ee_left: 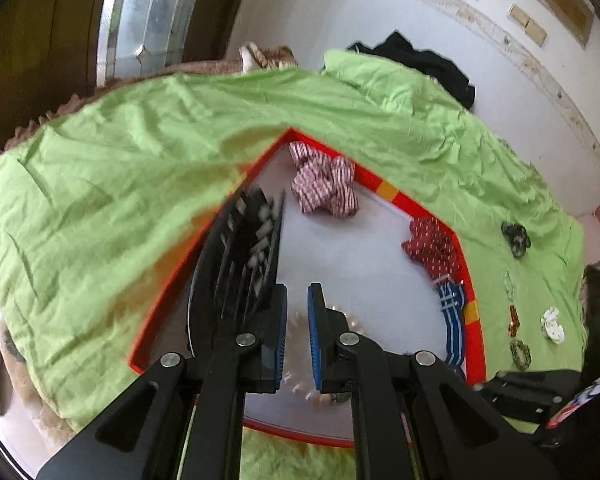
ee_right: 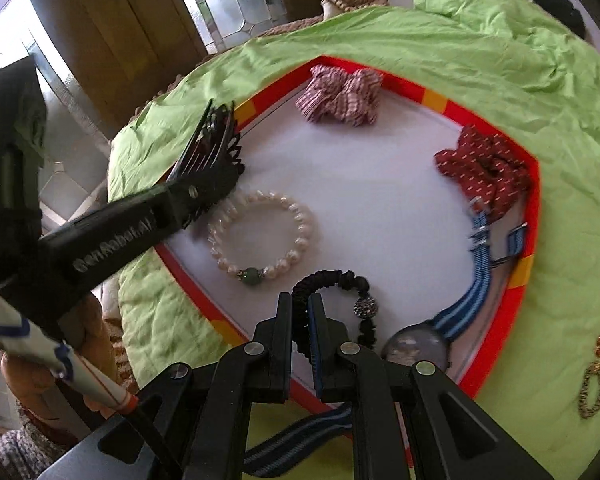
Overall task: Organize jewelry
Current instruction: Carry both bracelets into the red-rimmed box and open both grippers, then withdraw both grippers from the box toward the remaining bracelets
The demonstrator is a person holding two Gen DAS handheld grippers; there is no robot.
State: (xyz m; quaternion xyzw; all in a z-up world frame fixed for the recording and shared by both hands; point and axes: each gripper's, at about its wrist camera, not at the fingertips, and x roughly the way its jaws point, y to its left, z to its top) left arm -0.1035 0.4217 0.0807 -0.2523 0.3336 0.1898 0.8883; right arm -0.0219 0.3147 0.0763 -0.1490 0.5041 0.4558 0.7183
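A black beaded hair tie [ee_right: 332, 280] lies near the near edge of the red-rimmed tray [ee_right: 532, 280], pinched between the right gripper [ee_right: 300, 312]'s nearly closed fingers. Left of it rests a pearl bracelet [ee_right: 260, 236]. Further left, the left gripper [ee_right: 208, 196] clamps a black hair comb [ee_right: 216, 148]. A blue-striped watch [ee_right: 420, 344] lies right, on green cloth [ee_right: 520, 72].

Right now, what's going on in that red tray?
Left gripper shut on black hair comb. Right gripper shut on black bracelet. Pearl bracelet lies between, apart from both.
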